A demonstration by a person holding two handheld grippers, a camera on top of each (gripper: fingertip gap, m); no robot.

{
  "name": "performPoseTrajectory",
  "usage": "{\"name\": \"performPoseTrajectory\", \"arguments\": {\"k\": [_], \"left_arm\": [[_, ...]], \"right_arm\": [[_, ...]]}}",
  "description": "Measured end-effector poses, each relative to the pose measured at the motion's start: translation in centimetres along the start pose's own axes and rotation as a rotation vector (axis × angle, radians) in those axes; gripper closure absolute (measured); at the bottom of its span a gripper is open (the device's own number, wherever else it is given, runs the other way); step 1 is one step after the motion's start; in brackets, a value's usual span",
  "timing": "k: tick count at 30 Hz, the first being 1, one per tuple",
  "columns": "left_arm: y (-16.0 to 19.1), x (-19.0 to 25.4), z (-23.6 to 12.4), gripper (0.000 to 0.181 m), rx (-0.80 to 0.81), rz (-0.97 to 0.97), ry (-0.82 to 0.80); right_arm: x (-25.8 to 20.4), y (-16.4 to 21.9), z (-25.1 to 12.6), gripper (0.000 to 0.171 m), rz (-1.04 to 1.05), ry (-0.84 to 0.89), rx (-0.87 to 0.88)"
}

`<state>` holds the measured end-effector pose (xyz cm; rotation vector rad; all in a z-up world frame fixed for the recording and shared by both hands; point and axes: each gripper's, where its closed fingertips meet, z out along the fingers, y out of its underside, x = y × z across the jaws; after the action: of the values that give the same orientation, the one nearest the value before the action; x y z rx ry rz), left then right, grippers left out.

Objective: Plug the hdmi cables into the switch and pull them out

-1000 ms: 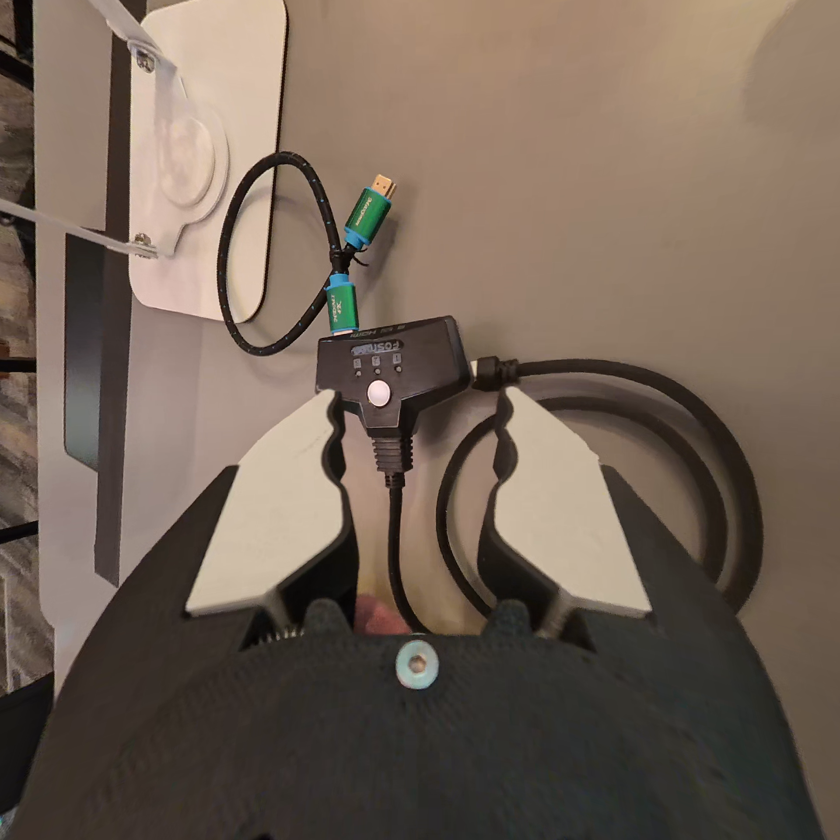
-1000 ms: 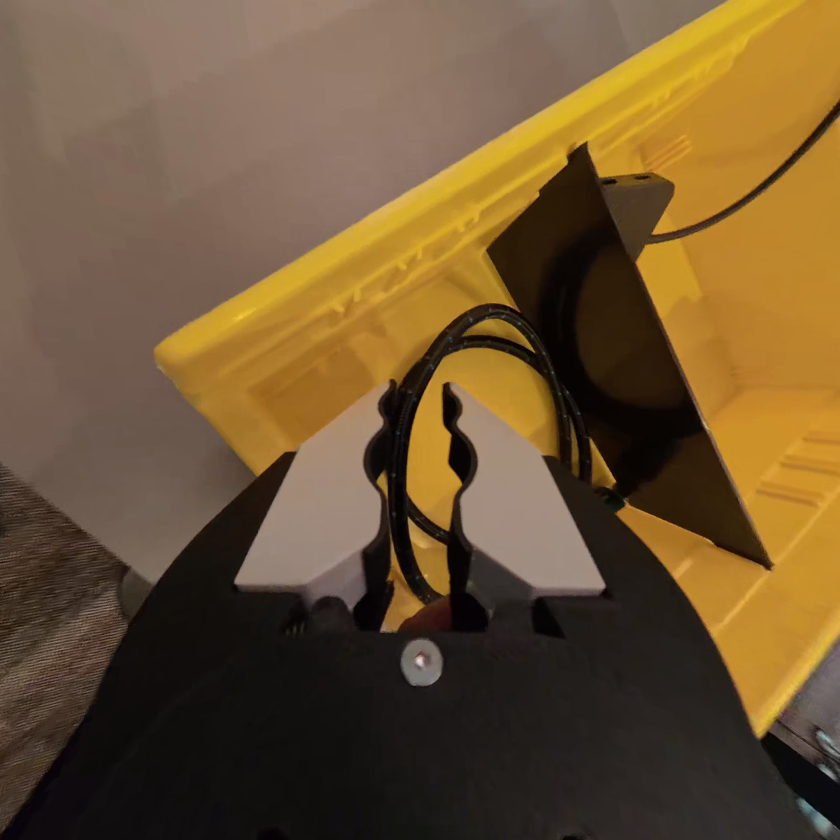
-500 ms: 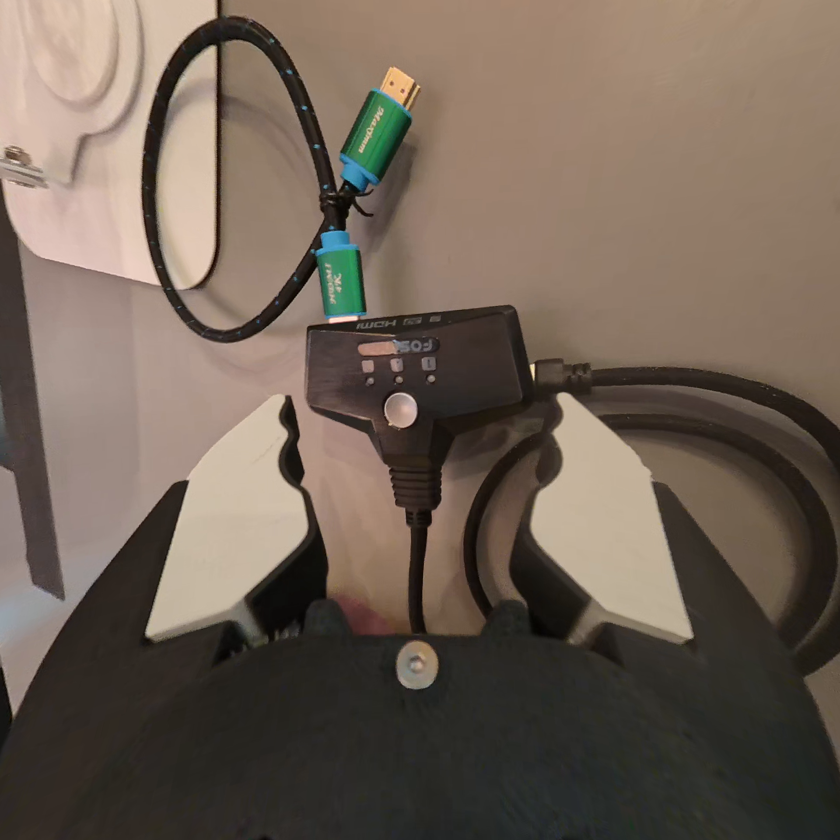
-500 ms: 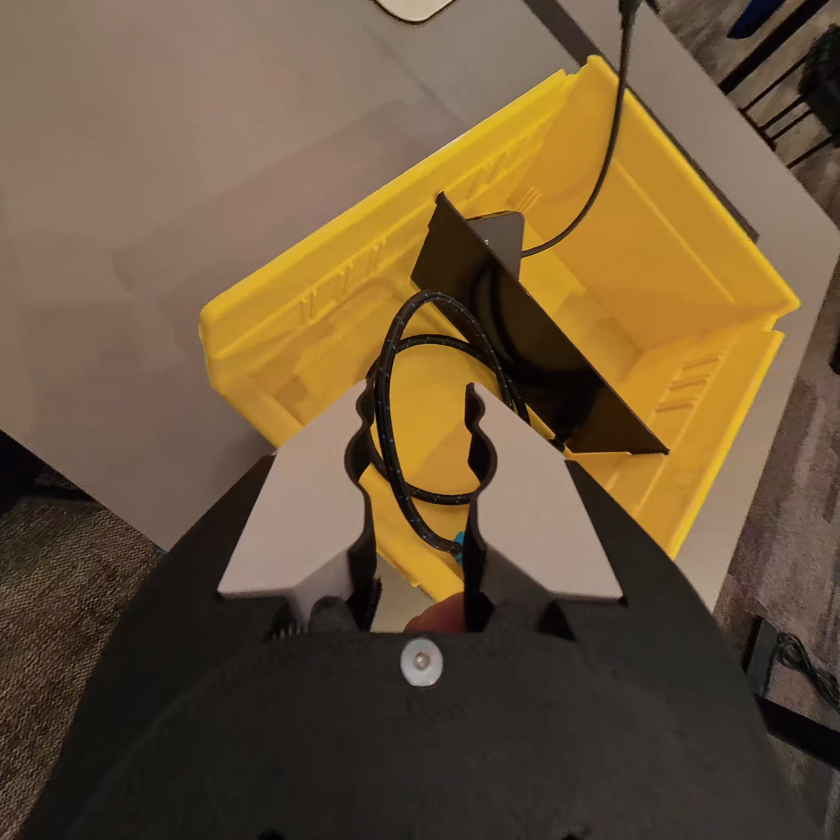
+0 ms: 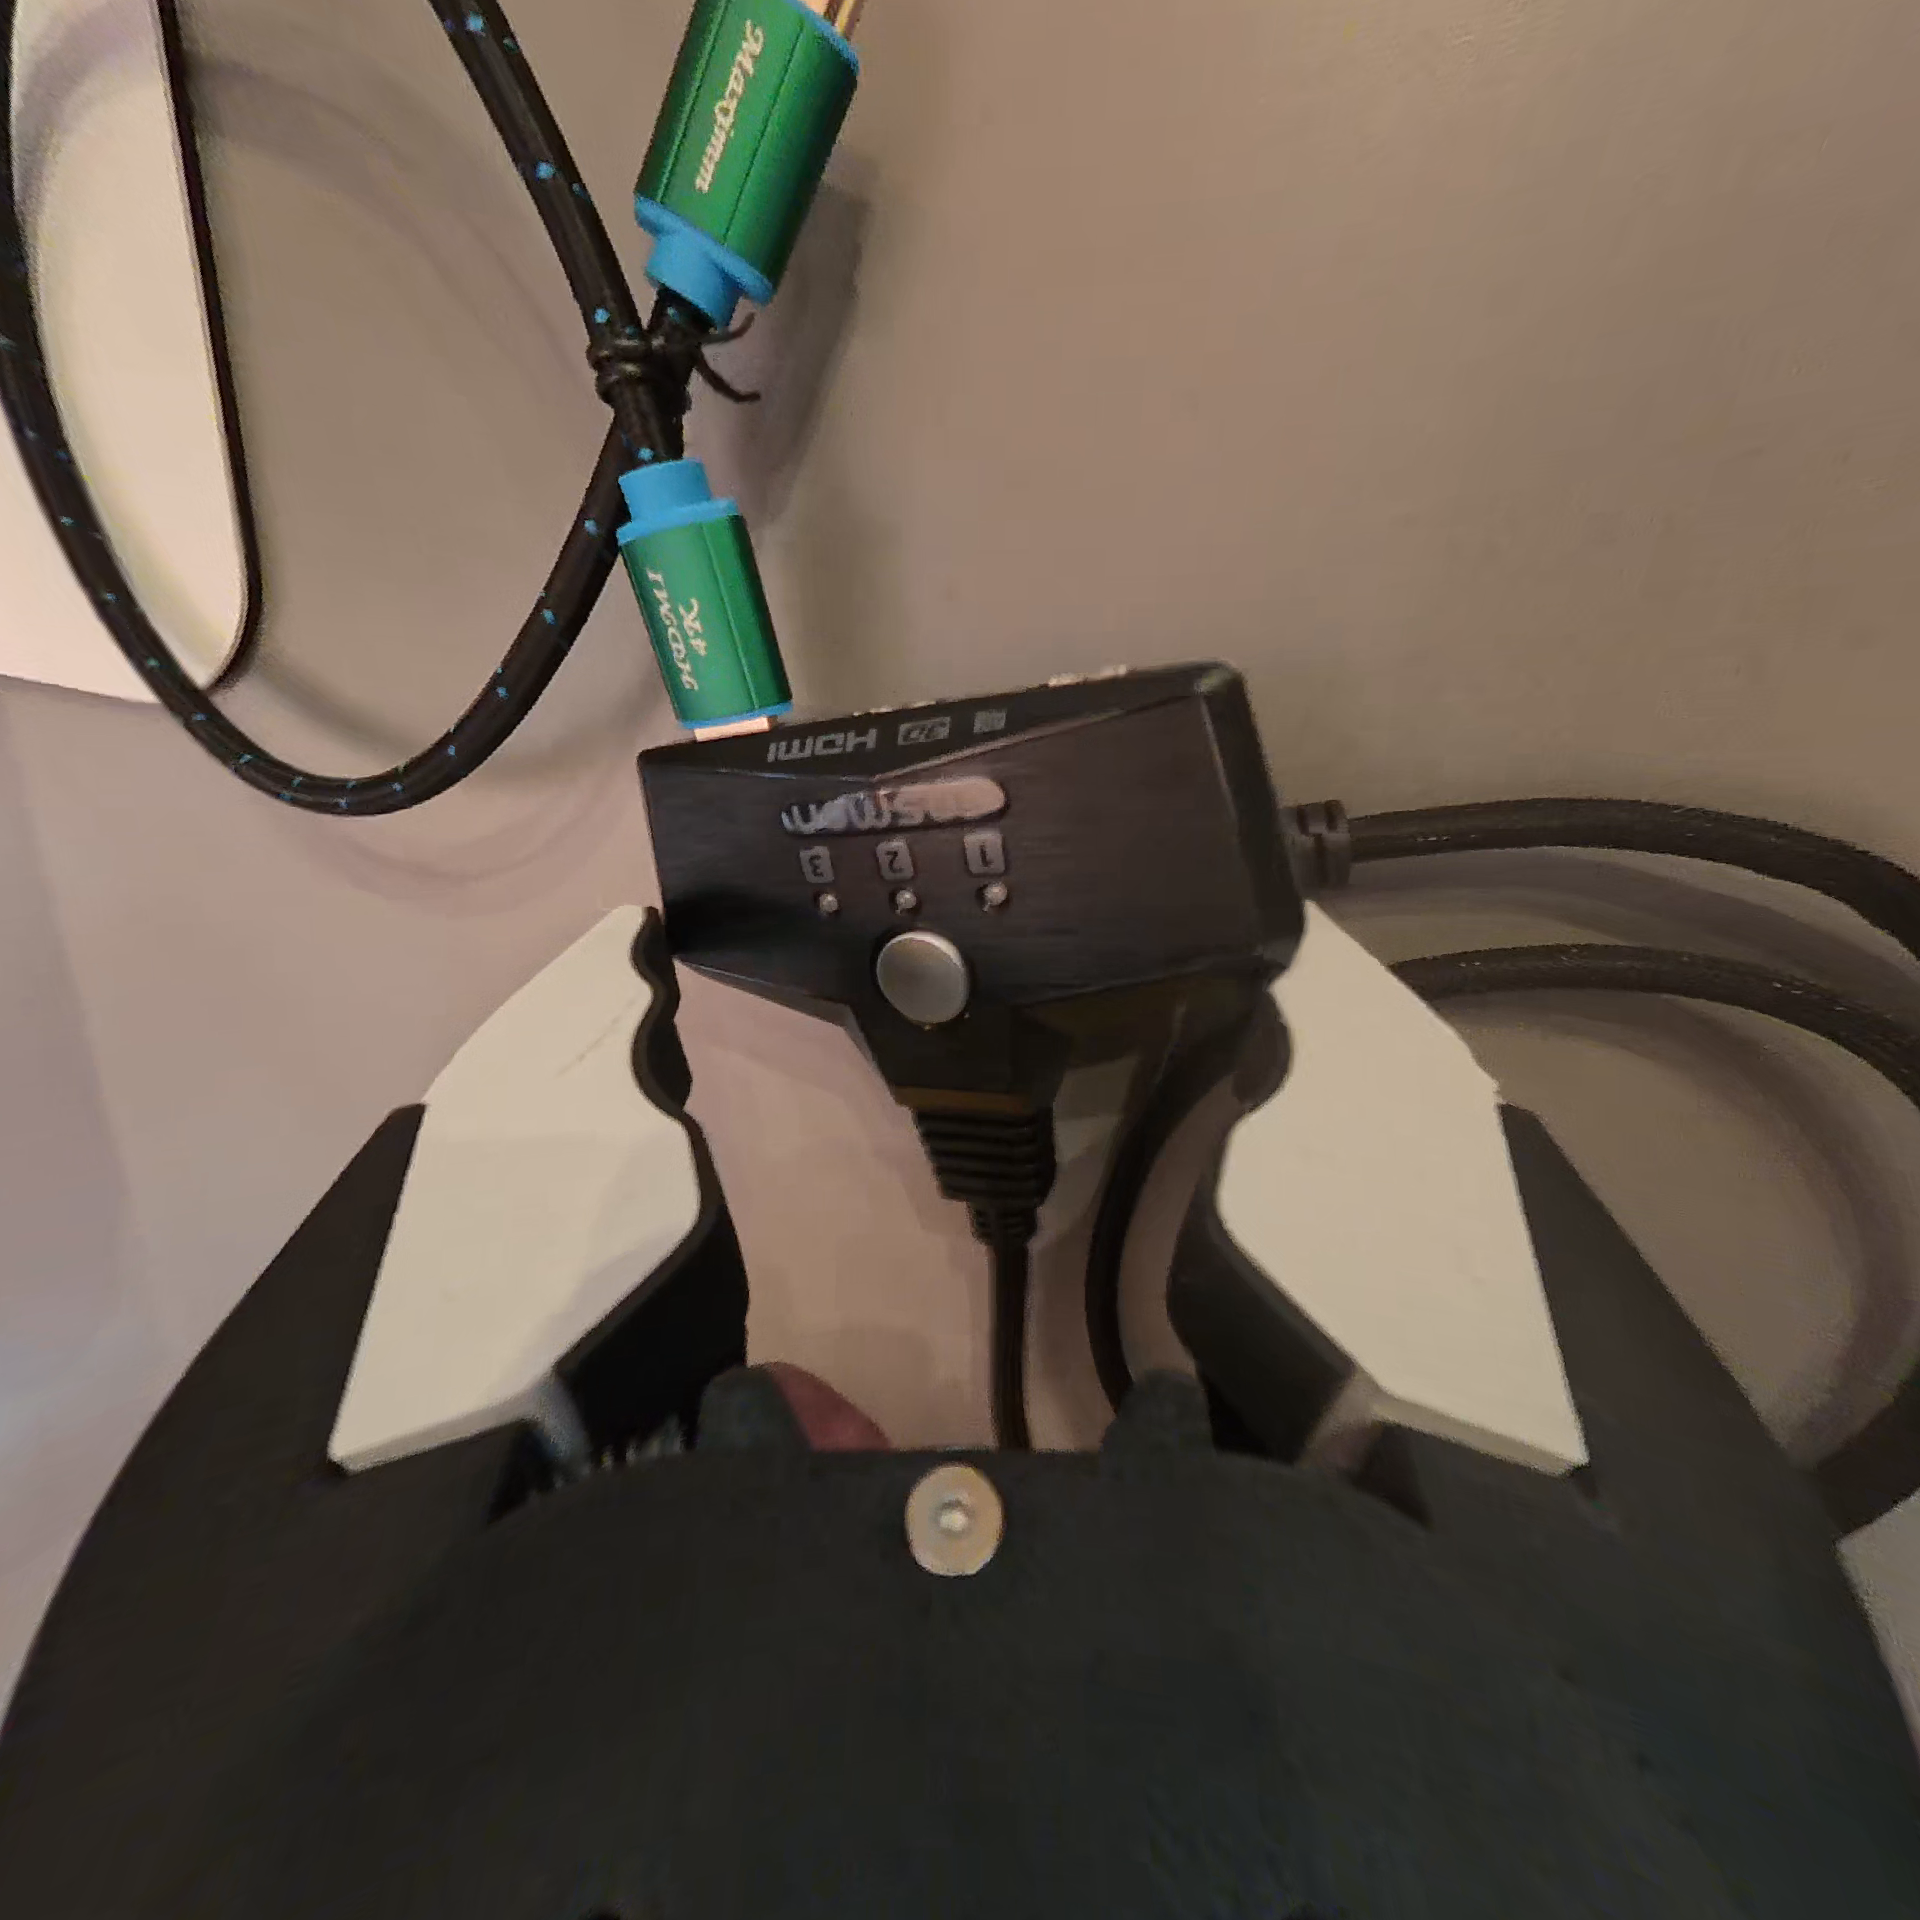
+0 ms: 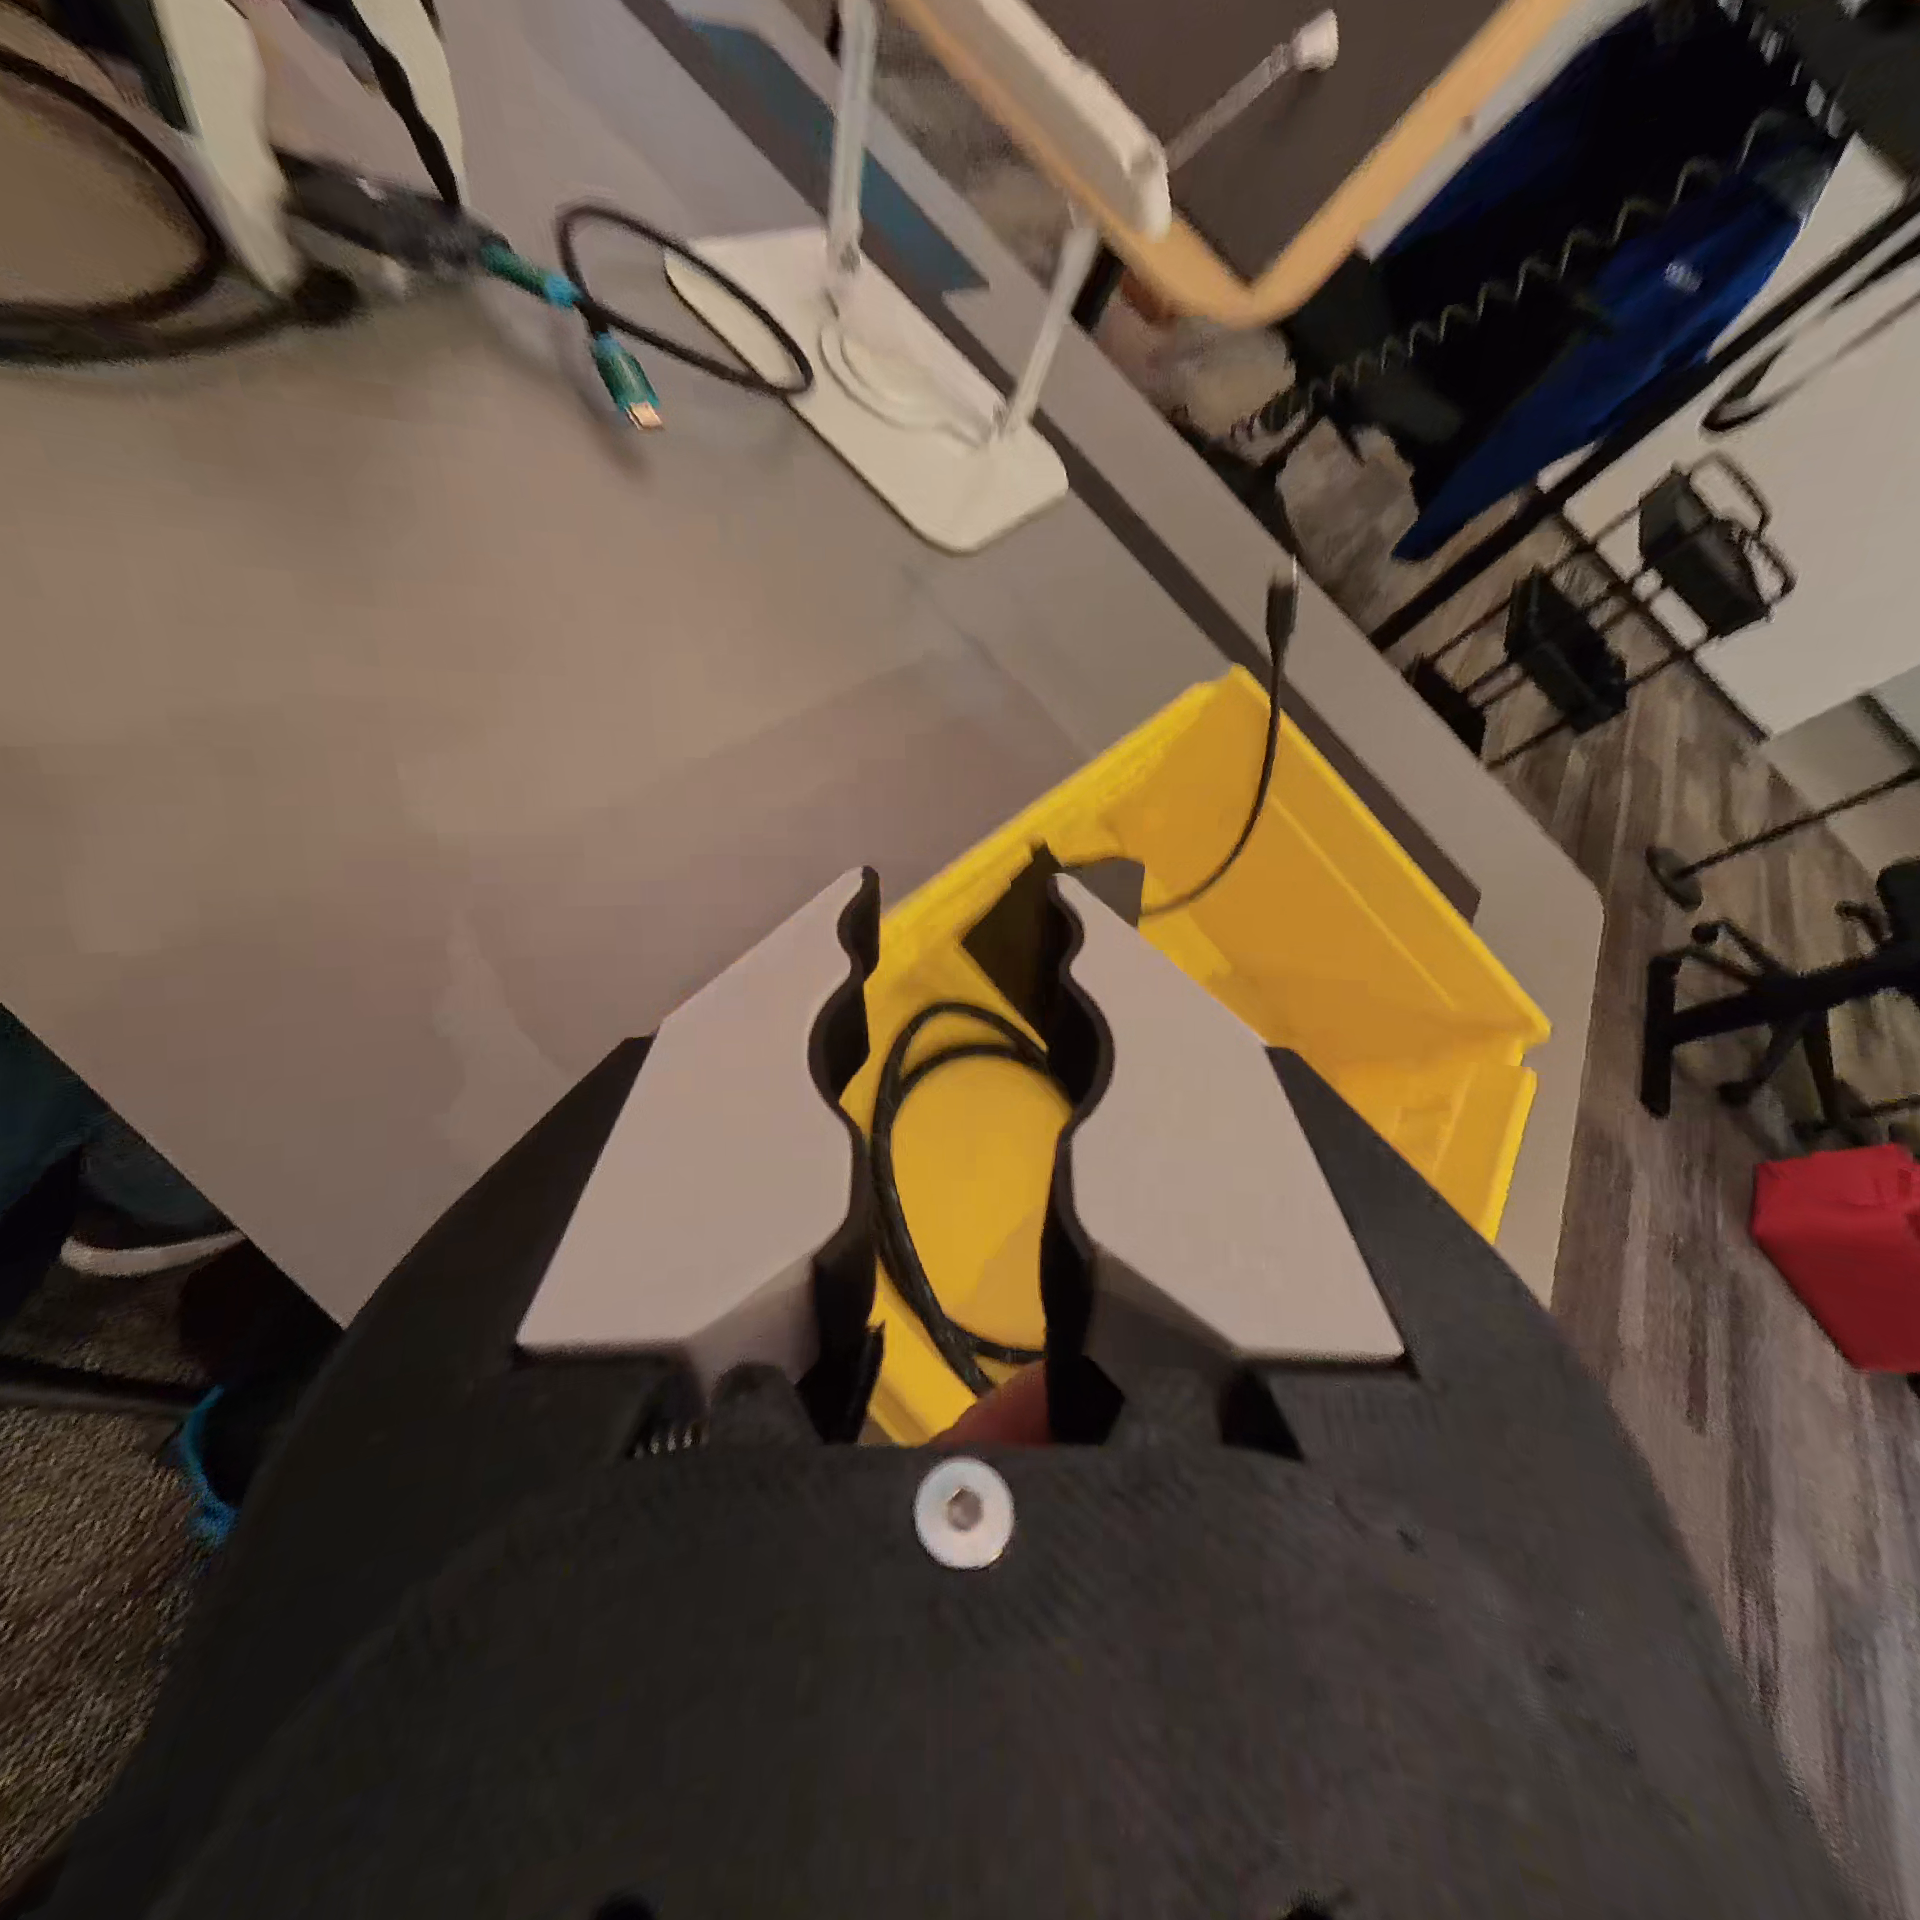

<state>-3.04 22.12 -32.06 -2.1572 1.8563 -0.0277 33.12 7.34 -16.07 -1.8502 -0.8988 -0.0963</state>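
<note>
Straddling the black switch (image 5: pixel 971 862), the left gripper (image 5: pixel 961 940) stood with its pale fingers (image 5: pixel 540 1174) apart, one tip at each flank of the body, perhaps brushing it but not yet clamped. At the switch's far face a green plug (image 5: pixel 707 634) of the braided cable (image 5: pixel 312 769) sat in or at a port; I could not tell how deep. That cable's other green plug (image 5: pixel 743 145) lay free on the grey table (image 5: pixel 1351 416) beyond, and a thick black cable (image 5: pixel 1621 831) met the switch's right side. Over by the table's right edge the right gripper (image 6: pixel 961 925) hung above the yellow bin (image 6: pixel 1340 935), jaws narrowly parted and holding nothing, a coiled cable (image 6: pixel 914 1174) lying in the bin below. By my reckoning the work was early: one plug seated at best, another cable not fetched, and all the pulling out left.
</note>
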Motion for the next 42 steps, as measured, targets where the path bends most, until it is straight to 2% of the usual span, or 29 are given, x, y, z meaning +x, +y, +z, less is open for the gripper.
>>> {"name": "performPoseTrajectory", "arguments": {"k": [1, 2, 6, 10, 15, 19, 21, 23, 28, 32, 35, 39, 42], "left_arm": [[-0.2, -0.1, -0.2, 0.098, 0.021, 0.011, -0.017], [-0.7, -0.3, -0.5, 0.104, 0.050, 0.006, -0.039], [-1.1, 0.1, -0.4, 0.107, 0.061, 0.003, -0.036], [-1.5, 0.3, -0.4, 0.108, 0.057, 0.034, -0.050], [-2.1, 1.3, -0.9, 0.108, 0.073, 0.066, -0.032], [-3.0, 2.7, -1.8, 0.108, 0.085, 0.095, -0.002], [-3.5, 3.4, -2.2, 0.108, 0.091, 0.113, 0.012], [-4.0, 4.0, -2.5, 0.108, 0.100, 0.124, 0.029], [-4.4, 5.0, -2.7, 0.106, 0.110, 0.126, 0.089], [-6.4, 6.2, -4.6, 0.076, 0.219, -0.017, 0.283], [-6.7, 6.2, -4.5, 0.056, 0.189, -0.023, 0.285], [-6.2, 7.0, -3.0, 0.044, 0.066, 0.036, 0.243], [-6.4, 6.9, -2.8, 0.045, 0.050, 0.064, 0.217]], "right_arm": [[-0.7, -1.1, 0.0, 0.144, -0.016, -0.009, 0.032], [-1.7, -2.4, 0.2, 0.143, -0.032, -0.031, 0.062], [-8.0, -7.6, 2.0, 0.141, -0.100, -0.193, 0.181], [-13.7, -10.6, 7.6, 0.140, -0.202, -0.289, 0.214], [-17.3, -11.5, 16.5, 0.128, -0.547, -0.152, 0.209], [-19.4, -12.5, 20.4, 0.131, -0.805, -0.028, 0.255], [-20.0, -12.9, 21.1, 0.133, -0.891, 0.008, 0.275], [-20.6, -12.7, 21.5, 0.150, -0.940, 0.009, 0.283], [-21.0, -12.2, 21.3, 0.154, -0.963, 0.019, 0.318], [-20.5, -12.4, 20.7, 0.155, -0.982, 0.114, 0.357], [-20.4, -13.0, 20.3, 0.154, -0.987, 0.162, 0.375], [-20.4, -13.7, 20.0, 0.155, -0.980, 0.198, 0.387], [-20.3, -13.5, 19.9, 0.155, -0.982, 0.212, 0.379]]}}
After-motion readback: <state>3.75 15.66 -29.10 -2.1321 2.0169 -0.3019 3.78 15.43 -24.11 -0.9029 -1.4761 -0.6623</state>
